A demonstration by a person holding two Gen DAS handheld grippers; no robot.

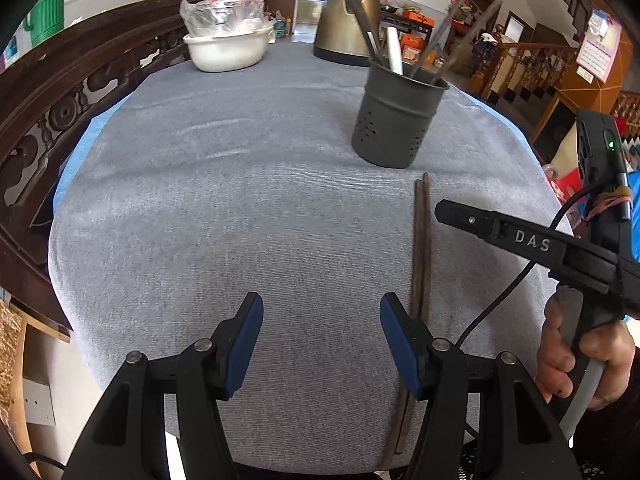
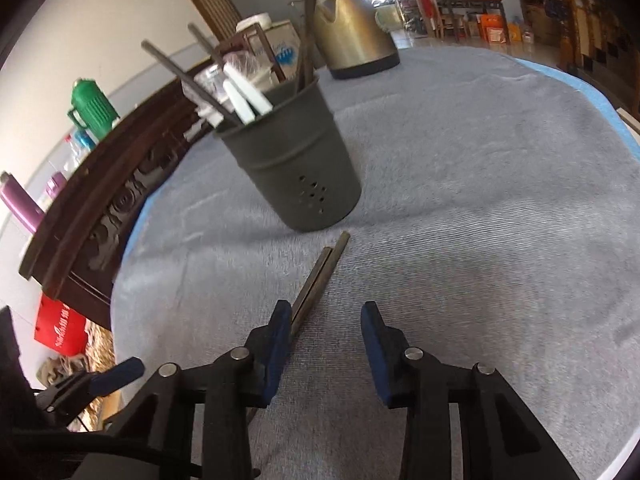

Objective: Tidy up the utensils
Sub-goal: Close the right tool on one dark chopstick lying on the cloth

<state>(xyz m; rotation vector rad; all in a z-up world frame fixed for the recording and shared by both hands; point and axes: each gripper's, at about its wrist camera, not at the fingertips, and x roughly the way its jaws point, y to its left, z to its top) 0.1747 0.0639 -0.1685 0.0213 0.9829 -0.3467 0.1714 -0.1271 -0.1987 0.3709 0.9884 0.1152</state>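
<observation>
chopsticks (image 2: 320, 276) lie paired on grey cloth (image 2: 480, 200), long axis running toward holder (image 2: 296, 160). right gripper (image 2: 326, 344) nearer, jaws part open, empty, pair just left of gap. left gripper (image 1: 322, 340) wide, empty.
</observation>
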